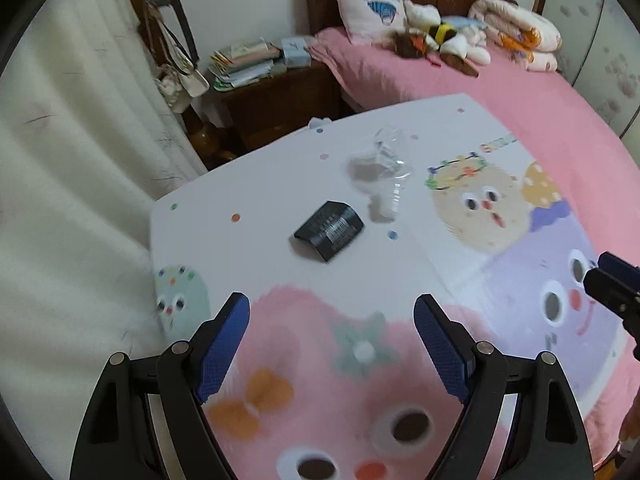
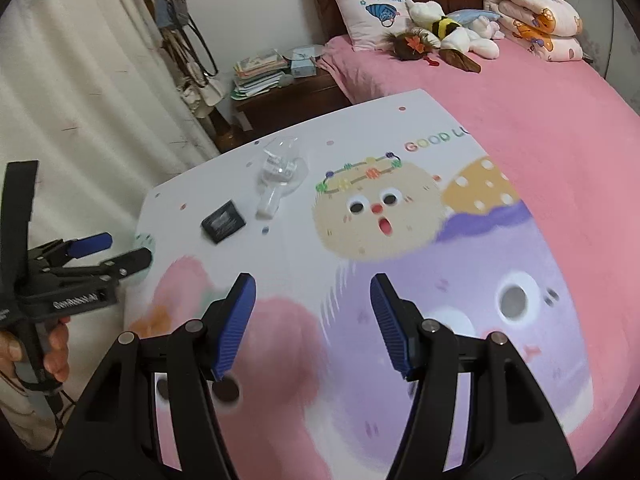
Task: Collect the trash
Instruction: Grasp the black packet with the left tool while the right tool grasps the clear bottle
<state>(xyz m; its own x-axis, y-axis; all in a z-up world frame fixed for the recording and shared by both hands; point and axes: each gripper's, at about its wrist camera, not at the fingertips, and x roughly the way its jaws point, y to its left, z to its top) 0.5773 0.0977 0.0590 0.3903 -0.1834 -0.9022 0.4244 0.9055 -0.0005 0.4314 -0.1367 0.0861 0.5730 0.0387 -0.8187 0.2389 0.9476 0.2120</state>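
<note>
A small black box (image 1: 329,230) (image 2: 223,221) lies on the cartoon-printed mat (image 1: 248,184) (image 2: 304,248) spread over the bed. Just beyond it lies crumpled clear plastic packaging (image 1: 382,176) (image 2: 277,176). My left gripper (image 1: 331,312) hovers open over the mat's pink patch, short of the black box, with nothing between its fingers. My right gripper (image 2: 312,292) is open too, empty, above the pink and purple figures, with the trash ahead and to the left. From the right wrist view the left gripper (image 2: 120,250) shows at the left edge, held by a hand (image 2: 52,348).
The pink bed (image 2: 540,128) carries a pillow (image 2: 374,12), plush toys (image 2: 444,36) and a folded quilt (image 2: 536,20) near the headboard. A wooden nightstand (image 1: 276,96) stacked with books stands at the left. White curtains (image 1: 72,152) and a coat rack with bags (image 2: 180,28) line the left.
</note>
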